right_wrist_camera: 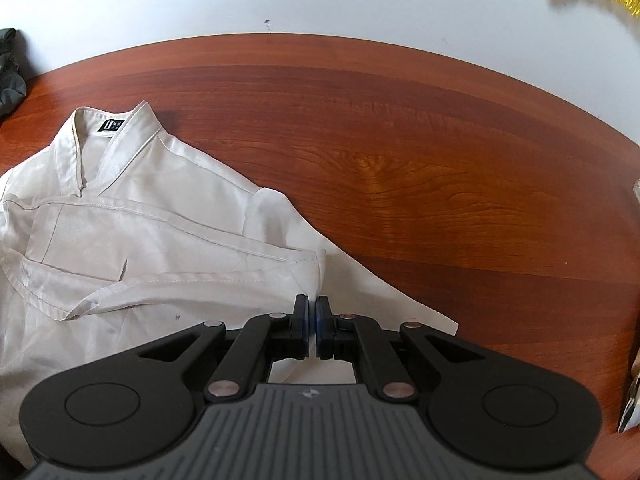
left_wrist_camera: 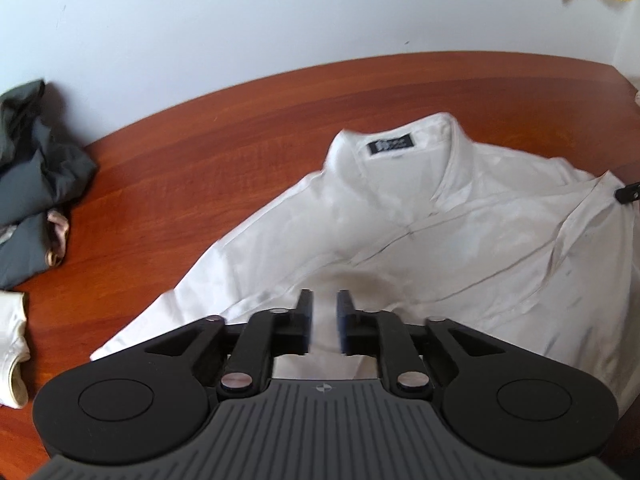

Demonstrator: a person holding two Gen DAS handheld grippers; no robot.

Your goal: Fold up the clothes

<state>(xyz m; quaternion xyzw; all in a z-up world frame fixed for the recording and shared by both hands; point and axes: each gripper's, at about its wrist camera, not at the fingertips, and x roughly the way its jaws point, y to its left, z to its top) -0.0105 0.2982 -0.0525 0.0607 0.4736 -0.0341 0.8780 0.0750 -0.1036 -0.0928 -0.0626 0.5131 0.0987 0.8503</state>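
left gripper [left_wrist_camera: 324, 320] spread over white shirt [left_wrist_camera: 400, 232], holding nothing; right gripper [right_wrist_camera: 312, 326] pinched together at sleeve cuff [right_wrist_camera: 316, 260]. lay cuff flat before release.

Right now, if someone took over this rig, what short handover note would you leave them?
Left tool: jaws apart above the white shirt, nothing between them.
Right tool: shut; whether it pinches shirt fabric cannot be told.
Shirt lies collar up on the wooden table, with a sleeve folded across the front.
Crumpled grey garment waits at the table's left end.
Left: finish folding the shirt, then the grey garment.
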